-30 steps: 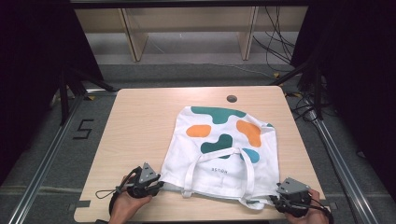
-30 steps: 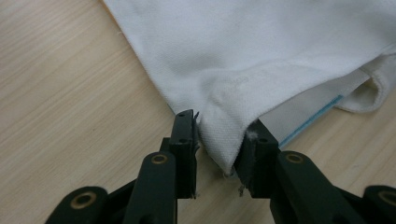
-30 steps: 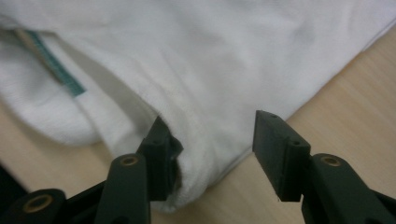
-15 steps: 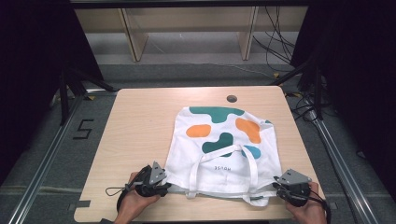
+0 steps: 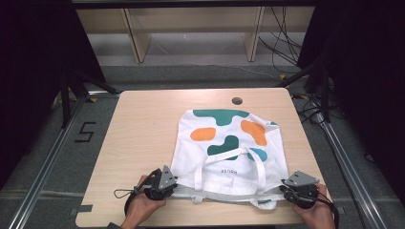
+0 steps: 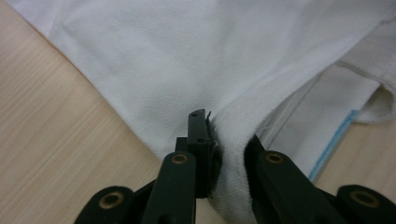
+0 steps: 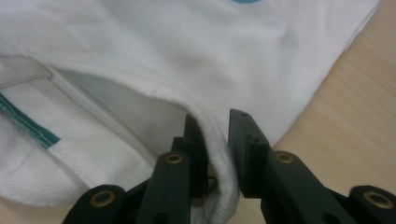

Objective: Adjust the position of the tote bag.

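I start with the desk (image 5: 143, 124), pale wood, bare except for what lies ahead of my two claws. The white tote bag (image 5: 229, 143) lies flat on it, stretching away from both claws toward the far edge, its teal and orange blotches on the far half and its handles (image 5: 229, 164) looping on the near half. Its long axis, as I judge it, runs from the claws forward; the near hem runs across, from one claw to the other.

The left claw (image 5: 165, 186) sits at the bag's near-left corner, and in the left gripper view the left claw (image 6: 224, 149) has a ridge of white cloth pinched between its jaws — clamped on the bag's edge, with the rest of the fabric fanning out ahead and to the right of it. The right claw (image 5: 298, 191) is at the near-right corner; in the right gripper view the right claw (image 7: 215, 140) likewise has a fold of the hem squeezed between the jaws, the bag spreading ahead and to its left.

So each hand has its own corner, neither nearer than the other. Any coming move, I'd guess, turns on that shared hem — lift or pull it evenly, or the bag skews. A small dark round mark (image 5: 237, 100) lies beyond the bag's far edge.
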The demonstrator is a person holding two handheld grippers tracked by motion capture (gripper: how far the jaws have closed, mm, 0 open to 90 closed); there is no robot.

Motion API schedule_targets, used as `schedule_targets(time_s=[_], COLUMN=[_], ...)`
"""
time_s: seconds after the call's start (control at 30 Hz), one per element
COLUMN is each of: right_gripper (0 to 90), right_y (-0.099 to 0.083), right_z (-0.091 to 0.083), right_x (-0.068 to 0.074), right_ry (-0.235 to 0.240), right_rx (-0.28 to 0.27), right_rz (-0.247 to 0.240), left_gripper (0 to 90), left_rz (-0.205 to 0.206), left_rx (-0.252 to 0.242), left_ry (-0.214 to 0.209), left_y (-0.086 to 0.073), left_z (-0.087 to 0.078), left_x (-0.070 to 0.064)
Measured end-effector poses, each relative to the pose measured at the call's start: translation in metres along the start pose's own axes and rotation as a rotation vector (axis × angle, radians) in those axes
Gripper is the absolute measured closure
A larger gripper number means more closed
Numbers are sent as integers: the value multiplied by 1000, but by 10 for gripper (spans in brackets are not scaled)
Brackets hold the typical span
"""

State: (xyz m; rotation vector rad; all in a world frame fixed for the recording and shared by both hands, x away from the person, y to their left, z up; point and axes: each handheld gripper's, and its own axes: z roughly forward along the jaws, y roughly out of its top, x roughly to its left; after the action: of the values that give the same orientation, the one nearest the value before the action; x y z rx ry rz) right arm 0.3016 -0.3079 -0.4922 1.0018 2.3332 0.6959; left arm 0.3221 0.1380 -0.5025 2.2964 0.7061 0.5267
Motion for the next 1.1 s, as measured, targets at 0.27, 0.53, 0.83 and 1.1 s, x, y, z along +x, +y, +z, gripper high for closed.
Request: schedule_targets(time_s=[0.27, 0.53, 0.83, 1.1], right_gripper=[798, 778, 803, 812], right_y=[11, 15, 13, 13], right_z=[9, 17, 11, 3], right_x=[-11, -10, -8, -10], right_ry=[-17, 33, 29, 10], right_rx=[-33, -37, -51, -99], right_rz=[-14, -23, 12, -3], left_gripper=[822, 800, 801, 807], left_rz=[-6, -40, -69, -70], left_rx=[-6, -9, -32, -78], left_ry=[-23, -16, -25, -27], left_y=[-5, -9, -10, -7], left_z=[-16, -20, -20, -28], left_x=[-8, -4, 0, 2])
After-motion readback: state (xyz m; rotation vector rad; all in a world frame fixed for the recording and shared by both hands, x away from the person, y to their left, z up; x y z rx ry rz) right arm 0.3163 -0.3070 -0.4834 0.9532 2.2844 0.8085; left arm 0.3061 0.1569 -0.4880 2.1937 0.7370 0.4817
